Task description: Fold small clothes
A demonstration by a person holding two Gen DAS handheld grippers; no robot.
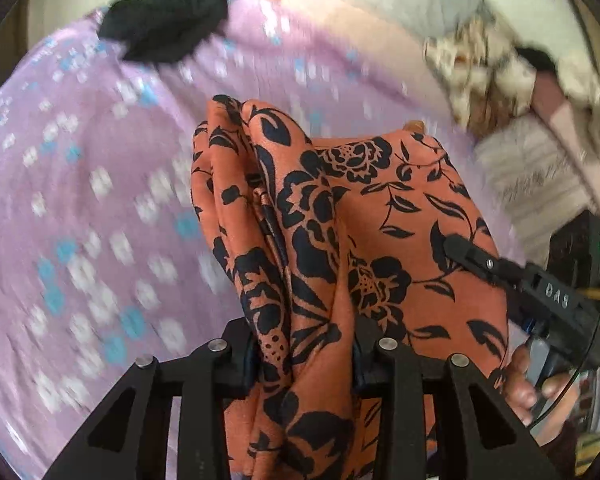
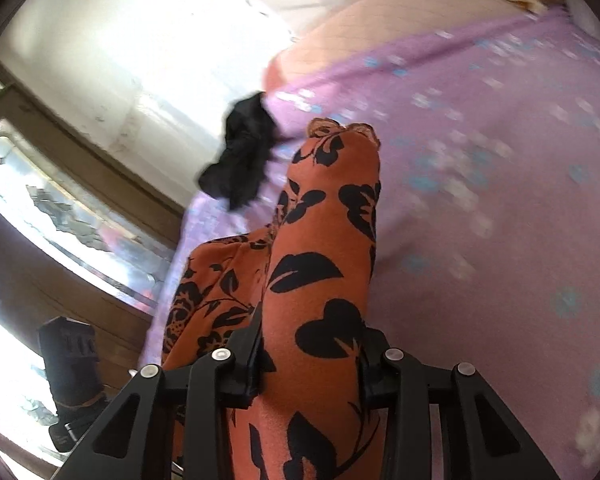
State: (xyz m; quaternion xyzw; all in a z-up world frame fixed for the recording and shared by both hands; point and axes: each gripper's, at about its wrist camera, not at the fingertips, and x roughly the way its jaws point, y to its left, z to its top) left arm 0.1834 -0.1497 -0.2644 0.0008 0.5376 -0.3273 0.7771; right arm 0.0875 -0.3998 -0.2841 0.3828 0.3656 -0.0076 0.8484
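Main risk: both grips are on bunched folds, not clean edges, so the orange floral garment (image 1: 340, 240) could slip out of one pair of tongs or come down creased and lopsided on the bed (image 1: 100, 200) if the two hands spread unevenly; the loose black garment (image 1: 168, 20) at 11 o'clock could get dragged too. Left tongs (image 1: 304, 364) are clamped on a thick gather of the cloth, right tongs (image 2: 312, 364) likewise clamped on another rolled section. Garment is thin, drapey, orange with black flowers and leaves, hanging between both tongs above the lilac sheet.

Soft matt cloth garment (image 1: 340, 220), matt black plastic fingers (image 1: 236, 360), cotton-like bedsheet (image 1: 100, 200).
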